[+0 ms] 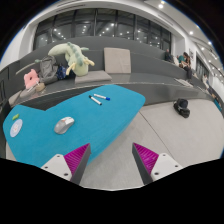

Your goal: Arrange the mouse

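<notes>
A grey computer mouse (64, 125) lies on a large teal mat (80, 120) spread on a light table (175, 140). It sits ahead and to the left of my gripper (111, 160). The gripper's two fingers with magenta pads (75, 160) stand wide apart over the bare table, just off the mat's near edge, with nothing between them. The gripper is open and empty.
Two markers (98, 98) lie on the mat's far part. A small round object (15, 127) sits at the mat's left end. A dark small item (181, 105) stands on the table to the right. A plush toy (68, 57) and pink box (31, 79) sit beyond.
</notes>
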{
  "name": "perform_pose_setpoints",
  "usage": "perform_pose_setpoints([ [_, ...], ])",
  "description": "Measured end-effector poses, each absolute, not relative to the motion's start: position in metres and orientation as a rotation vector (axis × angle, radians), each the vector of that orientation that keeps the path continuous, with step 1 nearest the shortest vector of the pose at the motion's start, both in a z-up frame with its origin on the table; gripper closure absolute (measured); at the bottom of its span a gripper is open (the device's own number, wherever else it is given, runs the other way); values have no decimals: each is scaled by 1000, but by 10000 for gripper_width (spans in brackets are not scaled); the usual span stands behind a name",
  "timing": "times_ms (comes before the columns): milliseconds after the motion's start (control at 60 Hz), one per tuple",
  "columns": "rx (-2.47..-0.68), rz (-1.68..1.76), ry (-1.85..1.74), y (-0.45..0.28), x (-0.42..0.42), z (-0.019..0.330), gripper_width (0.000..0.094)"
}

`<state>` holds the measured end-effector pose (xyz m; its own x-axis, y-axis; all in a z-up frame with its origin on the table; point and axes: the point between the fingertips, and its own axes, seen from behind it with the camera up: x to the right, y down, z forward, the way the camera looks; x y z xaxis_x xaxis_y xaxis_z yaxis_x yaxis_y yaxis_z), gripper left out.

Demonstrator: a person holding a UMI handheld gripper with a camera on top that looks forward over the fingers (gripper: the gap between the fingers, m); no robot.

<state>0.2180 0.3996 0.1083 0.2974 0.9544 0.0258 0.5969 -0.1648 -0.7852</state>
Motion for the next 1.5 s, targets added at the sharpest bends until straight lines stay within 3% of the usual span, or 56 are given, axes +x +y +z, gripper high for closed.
perform_pose_setpoints([
  [800, -1614, 870, -1758, 179, 151, 73, 82],
  [1500, -1672, 858, -1659, 181, -5, -15, 82],
])
